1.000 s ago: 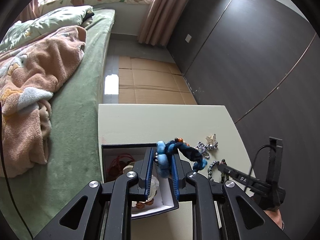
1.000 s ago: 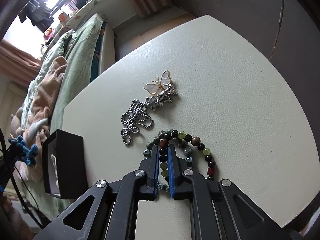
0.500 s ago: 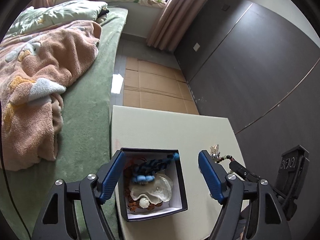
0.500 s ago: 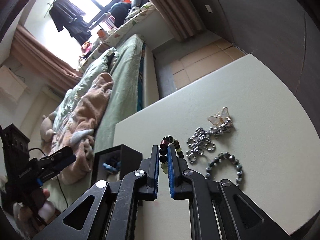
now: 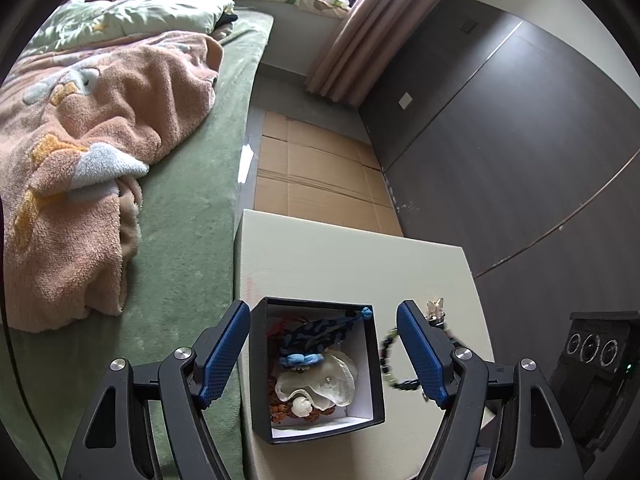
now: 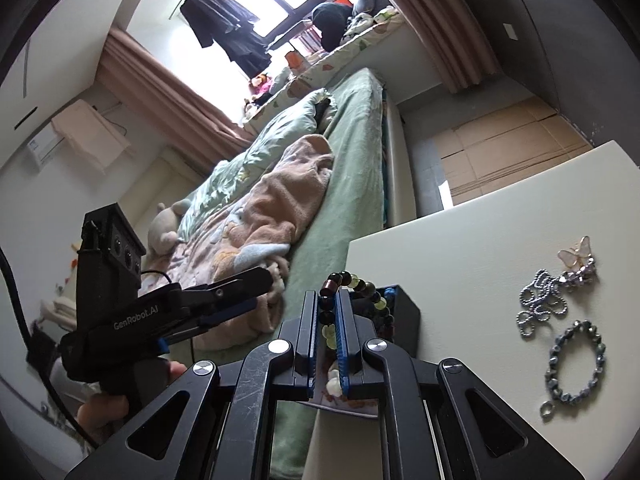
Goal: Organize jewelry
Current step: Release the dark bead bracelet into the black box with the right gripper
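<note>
- Left gripper (image 5: 323, 350): jaws spread wide, empty, straddling the black box (image 5: 376, 380) on the table (image 5: 320, 264).
- Inside the box: blue cord bracelet (image 5: 316, 334), pale shell with pearl (image 5: 320, 380).
- Right gripper (image 6: 328, 334): jaws narrow, pinching a beaded bracelet (image 6: 360, 286) beside the box.
- Farther right on the table: silver chain (image 6: 540, 304), butterfly charm (image 6: 576, 250), grey bead bracelet (image 6: 576, 364).

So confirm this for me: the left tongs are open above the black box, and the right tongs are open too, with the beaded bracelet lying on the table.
Wrong on the right side. The right wrist view shows the right tongs shut on the beaded bracelet, held up off the table near the black box. The left tongs are indeed open above that box.
</note>
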`<state>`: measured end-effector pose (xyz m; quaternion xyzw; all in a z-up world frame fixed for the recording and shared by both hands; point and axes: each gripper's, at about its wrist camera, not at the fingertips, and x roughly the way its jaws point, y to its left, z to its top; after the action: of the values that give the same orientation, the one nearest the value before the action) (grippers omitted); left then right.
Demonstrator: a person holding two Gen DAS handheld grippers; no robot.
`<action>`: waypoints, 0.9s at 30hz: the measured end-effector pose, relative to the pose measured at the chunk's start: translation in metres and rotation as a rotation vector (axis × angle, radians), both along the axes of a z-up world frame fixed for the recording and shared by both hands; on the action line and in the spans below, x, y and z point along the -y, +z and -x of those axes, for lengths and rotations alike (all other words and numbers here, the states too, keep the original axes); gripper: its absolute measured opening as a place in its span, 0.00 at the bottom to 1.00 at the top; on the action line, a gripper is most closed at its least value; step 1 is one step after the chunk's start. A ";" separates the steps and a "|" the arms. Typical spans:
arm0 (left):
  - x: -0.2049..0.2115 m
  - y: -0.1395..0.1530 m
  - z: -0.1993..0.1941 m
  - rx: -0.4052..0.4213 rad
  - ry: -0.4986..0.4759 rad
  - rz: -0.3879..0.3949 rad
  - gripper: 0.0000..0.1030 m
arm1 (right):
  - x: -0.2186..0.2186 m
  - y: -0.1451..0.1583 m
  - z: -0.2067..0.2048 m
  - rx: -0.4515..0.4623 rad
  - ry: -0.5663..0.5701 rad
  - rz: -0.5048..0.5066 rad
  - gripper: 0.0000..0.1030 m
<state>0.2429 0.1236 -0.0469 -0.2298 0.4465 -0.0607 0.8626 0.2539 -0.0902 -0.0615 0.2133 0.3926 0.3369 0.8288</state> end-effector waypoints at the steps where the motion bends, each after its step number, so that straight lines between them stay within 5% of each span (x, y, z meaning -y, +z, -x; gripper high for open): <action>1: -0.001 0.000 -0.001 -0.002 0.005 0.001 0.74 | -0.007 -0.001 0.000 -0.006 0.006 0.014 0.11; 2: -0.003 0.000 -0.001 -0.004 0.011 0.004 0.74 | -0.014 -0.005 -0.002 -0.024 0.022 0.030 0.24; 3: -0.003 -0.001 -0.002 -0.006 0.017 0.009 0.74 | -0.020 -0.009 -0.005 -0.052 0.041 0.044 0.49; 5: -0.004 -0.001 -0.004 -0.010 0.024 0.017 0.74 | -0.023 -0.019 -0.009 -0.107 0.040 0.069 0.61; 27: 0.097 -0.005 -0.022 -0.002 -0.147 -0.079 0.74 | 0.132 -0.004 -0.001 -0.132 -0.289 0.044 0.61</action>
<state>0.2653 0.0265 -0.0517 -0.1621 0.4650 -0.1058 0.8639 0.2545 -0.2222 -0.0655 0.2708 0.4189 0.1908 0.8454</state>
